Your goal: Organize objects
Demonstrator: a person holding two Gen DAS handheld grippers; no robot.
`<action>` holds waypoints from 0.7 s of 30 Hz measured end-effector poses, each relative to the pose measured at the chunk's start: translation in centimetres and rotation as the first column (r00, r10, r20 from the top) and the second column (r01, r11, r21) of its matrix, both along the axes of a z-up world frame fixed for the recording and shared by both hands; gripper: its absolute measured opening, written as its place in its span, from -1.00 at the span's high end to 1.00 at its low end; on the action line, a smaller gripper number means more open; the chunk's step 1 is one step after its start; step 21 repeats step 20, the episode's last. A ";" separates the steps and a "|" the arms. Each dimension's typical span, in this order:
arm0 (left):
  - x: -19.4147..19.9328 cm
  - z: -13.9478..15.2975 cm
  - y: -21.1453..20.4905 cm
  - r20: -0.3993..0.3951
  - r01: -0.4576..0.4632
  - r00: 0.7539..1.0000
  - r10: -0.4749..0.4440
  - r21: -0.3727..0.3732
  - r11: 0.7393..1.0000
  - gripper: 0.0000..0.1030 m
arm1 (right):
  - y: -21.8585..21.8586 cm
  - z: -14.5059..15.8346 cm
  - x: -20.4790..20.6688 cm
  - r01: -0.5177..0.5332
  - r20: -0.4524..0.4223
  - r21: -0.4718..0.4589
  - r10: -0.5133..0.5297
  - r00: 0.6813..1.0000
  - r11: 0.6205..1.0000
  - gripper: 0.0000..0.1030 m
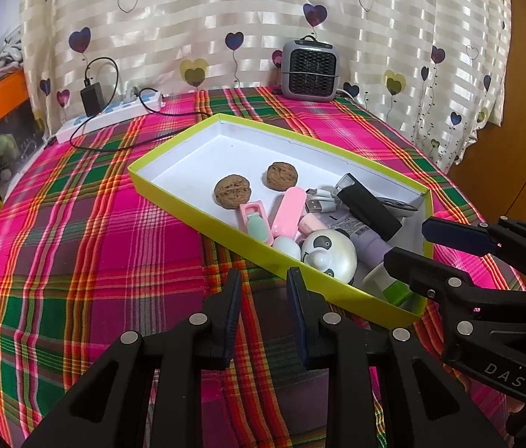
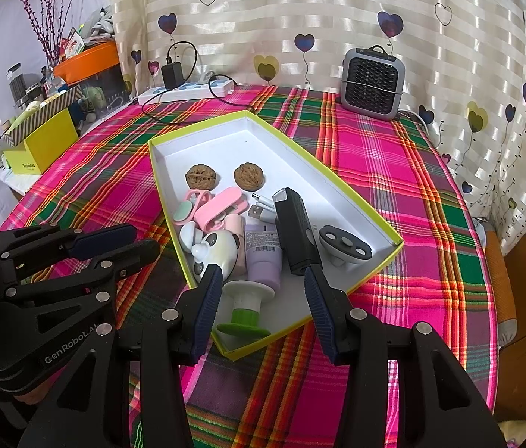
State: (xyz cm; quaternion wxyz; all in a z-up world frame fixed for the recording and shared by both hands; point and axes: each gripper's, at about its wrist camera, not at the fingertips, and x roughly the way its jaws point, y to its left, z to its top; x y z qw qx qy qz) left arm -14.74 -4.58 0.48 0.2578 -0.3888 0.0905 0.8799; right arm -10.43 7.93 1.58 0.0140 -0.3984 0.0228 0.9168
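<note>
A pink, green and orange plaid cloth (image 1: 87, 231) is seen under a lime-edged, white-lined box (image 1: 173, 186); hearts pattern the cream-striped curtain (image 1: 225, 18).

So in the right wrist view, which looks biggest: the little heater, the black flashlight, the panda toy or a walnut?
1. Grey heater, though it sits farthest away.
2. Black flashlight.
3. Panda toy, partly hidden, so unsure against the flashlight.
4. Walnut, plainly smallest.
</note>
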 end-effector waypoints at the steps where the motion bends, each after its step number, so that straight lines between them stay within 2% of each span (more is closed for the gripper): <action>1: 0.0 0.0 0.0 -0.001 0.000 1.000 0.000 0.000 1.000 0.55 | 0.0 0.0 0.0 0.000 0.000 0.000 0.000 1.000 1.000 0.09; 21: 0.3 -0.1 0.2 -0.008 0.014 1.000 -0.014 0.002 1.000 0.55 | 0.2 -0.2 0.1 0.001 0.002 -0.002 -0.001 1.000 1.000 0.09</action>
